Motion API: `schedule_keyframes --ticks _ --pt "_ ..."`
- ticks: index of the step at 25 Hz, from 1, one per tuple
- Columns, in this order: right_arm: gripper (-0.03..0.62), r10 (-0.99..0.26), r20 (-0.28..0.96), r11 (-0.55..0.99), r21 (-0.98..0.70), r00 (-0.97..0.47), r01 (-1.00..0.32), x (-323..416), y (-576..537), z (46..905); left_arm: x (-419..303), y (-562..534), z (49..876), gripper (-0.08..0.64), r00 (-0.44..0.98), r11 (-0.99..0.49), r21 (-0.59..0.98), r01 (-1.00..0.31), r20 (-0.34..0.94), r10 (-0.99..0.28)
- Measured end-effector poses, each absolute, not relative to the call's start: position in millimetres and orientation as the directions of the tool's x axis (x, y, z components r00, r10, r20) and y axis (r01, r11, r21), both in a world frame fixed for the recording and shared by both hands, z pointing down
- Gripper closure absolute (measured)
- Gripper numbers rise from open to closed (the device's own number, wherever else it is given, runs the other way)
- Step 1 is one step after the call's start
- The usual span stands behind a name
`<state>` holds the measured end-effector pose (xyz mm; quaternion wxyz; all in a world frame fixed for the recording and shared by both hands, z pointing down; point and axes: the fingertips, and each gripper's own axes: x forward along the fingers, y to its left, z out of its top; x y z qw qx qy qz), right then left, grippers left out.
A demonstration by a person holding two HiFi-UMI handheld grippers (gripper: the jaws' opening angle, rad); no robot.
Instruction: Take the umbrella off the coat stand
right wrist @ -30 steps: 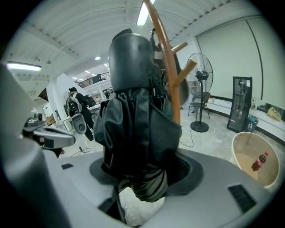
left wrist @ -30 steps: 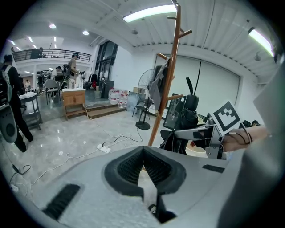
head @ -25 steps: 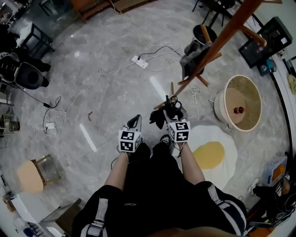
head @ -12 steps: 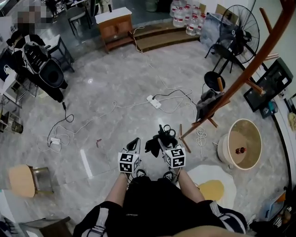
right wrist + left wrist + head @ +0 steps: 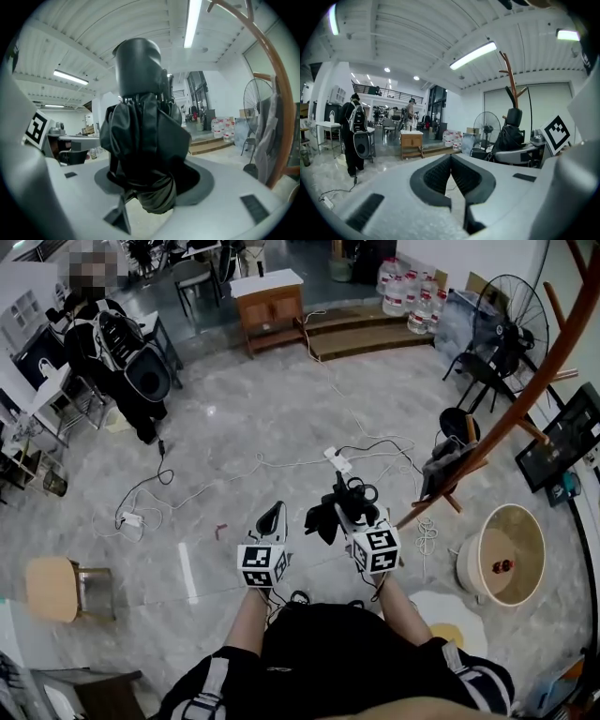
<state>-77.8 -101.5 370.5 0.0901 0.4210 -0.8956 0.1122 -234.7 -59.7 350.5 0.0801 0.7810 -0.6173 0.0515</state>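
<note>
My right gripper [image 5: 343,505] is shut on a black folded umbrella [image 5: 334,510], held out in front of me, left of the coat stand and apart from it. In the right gripper view the umbrella [image 5: 142,126] stands upright between the jaws and fills the middle. The brown wooden coat stand [image 5: 530,395] leans across the right side, with a grey garment [image 5: 441,465] hanging on a lower peg. My left gripper [image 5: 273,517] is shut on nothing, level with the right one; its pads [image 5: 440,174] meet at the tip. The stand [image 5: 512,86] also shows far right in the left gripper view.
A power strip [image 5: 337,460] and cables lie on the marble floor ahead. A person with a backpack [image 5: 112,348] stands at the far left. A fan [image 5: 511,315], a round basket [image 5: 502,554], an egg-shaped rug [image 5: 450,620] and a stool [image 5: 56,587] surround me.
Both grippers have risen and now point more level, the umbrella still in the right one. The view has tilted up, showing more of the room beyond.
</note>
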Motion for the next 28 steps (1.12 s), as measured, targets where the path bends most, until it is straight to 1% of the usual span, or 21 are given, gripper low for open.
schedule_keyframes --ticks 4,8,18,28 --pt "0.341 -0.731 0.21 0.645 -0.1 -0.65 -0.758 -82 -100 347 -240 -55 318 0.557 0.203 -0.202 0.016 -0.979 0.106 -0.973" --pt "0.341 -0.731 0.184 0.657 -0.071 -0.657 -0.75 -85 -97 333 -237 -51 306 0.558 0.199 -0.2 0.004 -0.98 0.074 -0.977" --pt "0.341 -0.729 0.147 0.664 -0.082 -0.668 -0.743 -80 -91 321 -232 -44 306 0.557 0.201 -0.202 -0.003 -0.979 0.076 -0.977" --pt "0.342 -0.747 0.145 0.65 -0.049 -0.649 -0.759 -76 -83 322 -223 -42 306 0.557 0.233 -0.233 -0.001 -0.972 0.075 -0.97"
